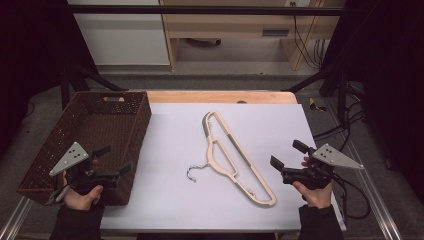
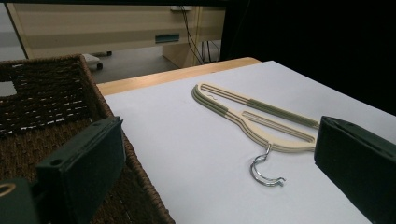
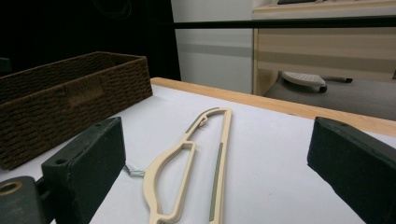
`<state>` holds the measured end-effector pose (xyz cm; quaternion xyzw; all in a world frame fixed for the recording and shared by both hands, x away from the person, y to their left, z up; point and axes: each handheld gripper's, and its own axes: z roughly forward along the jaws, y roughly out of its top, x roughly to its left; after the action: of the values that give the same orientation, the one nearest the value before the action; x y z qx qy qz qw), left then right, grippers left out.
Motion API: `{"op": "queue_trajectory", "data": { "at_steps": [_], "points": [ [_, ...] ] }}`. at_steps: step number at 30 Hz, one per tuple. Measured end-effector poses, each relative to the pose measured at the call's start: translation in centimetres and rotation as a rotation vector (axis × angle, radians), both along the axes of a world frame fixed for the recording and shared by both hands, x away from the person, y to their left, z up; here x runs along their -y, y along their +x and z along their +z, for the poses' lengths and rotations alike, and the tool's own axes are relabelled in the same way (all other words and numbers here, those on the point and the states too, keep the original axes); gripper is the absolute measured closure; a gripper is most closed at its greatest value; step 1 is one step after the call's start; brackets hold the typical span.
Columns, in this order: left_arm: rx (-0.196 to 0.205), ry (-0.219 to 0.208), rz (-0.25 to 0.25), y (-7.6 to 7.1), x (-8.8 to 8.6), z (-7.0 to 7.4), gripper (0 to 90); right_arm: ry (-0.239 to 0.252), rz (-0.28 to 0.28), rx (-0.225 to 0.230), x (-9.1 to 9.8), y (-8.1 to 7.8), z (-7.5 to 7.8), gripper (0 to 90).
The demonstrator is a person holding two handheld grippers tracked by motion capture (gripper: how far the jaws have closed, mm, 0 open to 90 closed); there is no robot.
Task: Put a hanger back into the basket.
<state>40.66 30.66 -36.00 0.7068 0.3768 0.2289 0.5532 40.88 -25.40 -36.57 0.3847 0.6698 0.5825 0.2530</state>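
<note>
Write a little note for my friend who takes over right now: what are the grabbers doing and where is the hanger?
Left gripper: open, holding nothing, above the brown basket's near right corner.
Right gripper: open, holding nothing, near the table's right edge.
Hanger: a cream one, flat on the white table top between the grippers, metal hook toward the basket.
Done: nothing yet; the hanger is untouched.
Left: probably grasp the hanger and place it in the basket, which looks empty.

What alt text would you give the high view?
A cream hanger with a metal hook lies on a white table, between two open hand-held grippers: left gripper over a brown wicker basket, right gripper beside the hanger.
</note>
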Motion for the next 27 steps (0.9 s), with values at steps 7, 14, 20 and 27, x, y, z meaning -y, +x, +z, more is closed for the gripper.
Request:
{"op": "queue_trajectory", "data": {
  "at_steps": [7, 14, 20, 27],
  "points": [
    [0.0, 0.002, 0.0, 0.0, -0.2, -0.2, 1.6, -0.02, 0.004, -0.022, -0.5, 0.1, -0.1, 5.4],
    [0.002, 0.008, 0.007, 0.1, -0.4, -0.3, 2.1, -0.071, 0.013, -0.037, -1.9, 0.1, 0.0, 6.3],
    [-0.002, 0.017, 0.01, 0.3, -0.3, -0.5, 2.2, -0.109, 0.04, -0.09, -4.0, 0.3, -0.4, 8.5],
    [0.001, 0.019, 0.012, 0.3, -0.2, -0.7, 2.5, -0.148, 0.059, -0.142, -5.4, 0.9, -1.6, 13.1]
  ]
}}
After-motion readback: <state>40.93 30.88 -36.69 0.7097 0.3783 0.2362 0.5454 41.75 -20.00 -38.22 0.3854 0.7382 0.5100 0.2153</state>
